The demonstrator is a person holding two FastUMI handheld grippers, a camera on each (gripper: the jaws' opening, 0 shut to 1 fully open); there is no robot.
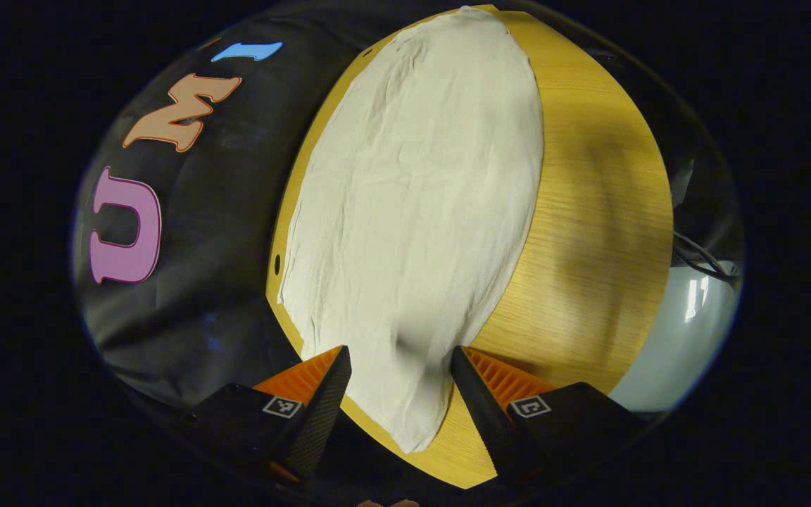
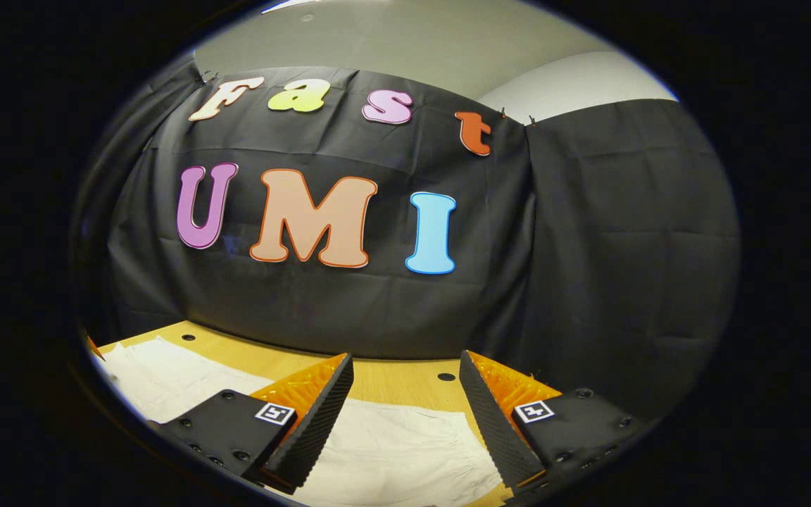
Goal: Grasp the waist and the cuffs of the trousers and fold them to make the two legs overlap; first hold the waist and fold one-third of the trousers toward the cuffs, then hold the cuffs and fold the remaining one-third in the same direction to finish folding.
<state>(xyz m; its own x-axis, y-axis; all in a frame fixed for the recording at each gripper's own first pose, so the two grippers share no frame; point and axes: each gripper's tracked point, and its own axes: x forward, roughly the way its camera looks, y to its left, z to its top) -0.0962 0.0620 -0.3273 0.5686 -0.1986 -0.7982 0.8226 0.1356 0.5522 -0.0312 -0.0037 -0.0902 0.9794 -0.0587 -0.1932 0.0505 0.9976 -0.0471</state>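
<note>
In the left gripper view, the left gripper point(image 1: 400, 366) hung w/ fingers wide apart above the near end of the pale trousers point(image 1: 412, 211), gripping nothing. Trousers lay flat along the wooden table point(image 1: 588, 232), beside the black cloth wall. In the right gripper view, the right gripper point(image 2: 405, 377) was likewise spread wide & empty, above the trousers point(image 2: 391, 451) on the table point(image 2: 391, 377).

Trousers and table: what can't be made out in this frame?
- Trousers: in the left gripper view, waist or cuffs at the near end cannot be told.
- Trousers in the right gripper view: the right gripper covers part and the edge cuts off the rest.
- Table: its far end is cut off.
</note>
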